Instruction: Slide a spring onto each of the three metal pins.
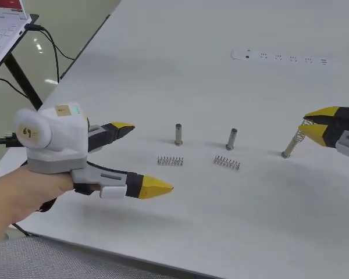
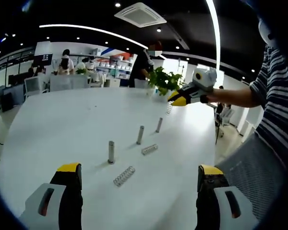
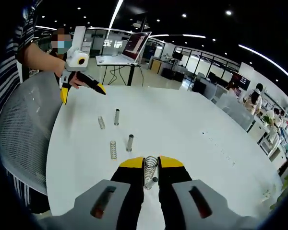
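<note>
Three metal pins stand in a row on the white table: the left pin [image 1: 178, 134], the middle pin [image 1: 232, 139] and the right pin [image 1: 289, 149], which leans. A loose spring [image 1: 170, 161] lies in front of the left pin and another spring [image 1: 227, 163] in front of the middle one. My right gripper [image 1: 306, 124] is shut on a third spring [image 3: 151, 166], which sits over the top of the right pin [image 3: 153, 182]. My left gripper [image 1: 141, 157] hovers open and holds nothing, left of the row, with the nearest pin [image 2: 111, 151] and spring [image 2: 124, 176] just ahead of its jaws.
A white power strip [image 1: 279, 57] lies at the far side of the table. A laptop [image 1: 3, 26] on a black stand with cables is off the table's left edge [image 1: 81, 52]. The near edge [image 1: 122, 256] runs close below my left hand.
</note>
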`<state>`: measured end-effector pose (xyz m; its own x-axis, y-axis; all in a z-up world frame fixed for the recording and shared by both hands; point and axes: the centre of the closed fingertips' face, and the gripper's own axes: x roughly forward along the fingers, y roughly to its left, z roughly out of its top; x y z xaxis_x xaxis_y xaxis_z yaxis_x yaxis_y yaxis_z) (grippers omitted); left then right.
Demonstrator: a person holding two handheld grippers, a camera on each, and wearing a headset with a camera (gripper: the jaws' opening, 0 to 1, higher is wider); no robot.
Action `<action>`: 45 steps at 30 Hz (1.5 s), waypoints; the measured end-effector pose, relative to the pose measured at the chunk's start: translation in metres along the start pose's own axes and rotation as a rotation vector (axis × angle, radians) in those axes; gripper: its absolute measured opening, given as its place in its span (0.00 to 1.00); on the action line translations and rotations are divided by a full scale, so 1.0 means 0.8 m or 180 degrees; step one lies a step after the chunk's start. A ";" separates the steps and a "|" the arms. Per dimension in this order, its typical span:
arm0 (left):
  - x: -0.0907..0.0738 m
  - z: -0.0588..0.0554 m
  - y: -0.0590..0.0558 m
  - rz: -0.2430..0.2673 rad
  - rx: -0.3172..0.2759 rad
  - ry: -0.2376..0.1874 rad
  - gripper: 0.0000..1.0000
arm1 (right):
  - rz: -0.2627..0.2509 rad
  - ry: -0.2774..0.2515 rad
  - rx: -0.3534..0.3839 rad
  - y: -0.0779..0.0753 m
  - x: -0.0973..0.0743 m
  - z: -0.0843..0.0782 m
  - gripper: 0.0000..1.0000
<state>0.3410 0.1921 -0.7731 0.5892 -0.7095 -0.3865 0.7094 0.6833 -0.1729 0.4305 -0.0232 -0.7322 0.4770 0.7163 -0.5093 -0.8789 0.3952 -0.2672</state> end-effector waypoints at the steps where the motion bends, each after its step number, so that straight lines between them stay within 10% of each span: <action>1: 0.000 0.000 0.000 0.0002 0.0001 0.0001 0.98 | -0.0027 0.0001 0.0051 -0.004 0.000 -0.001 0.07; 45: -0.005 0.000 0.003 0.0041 -0.0051 0.0038 0.98 | -0.0033 0.0246 0.0506 -0.009 0.046 -0.059 0.07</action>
<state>0.3403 0.1968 -0.7720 0.5936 -0.6985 -0.3996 0.6953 0.6952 -0.1824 0.4537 -0.0268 -0.7880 0.4784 0.6679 -0.5702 -0.8584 0.4926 -0.1432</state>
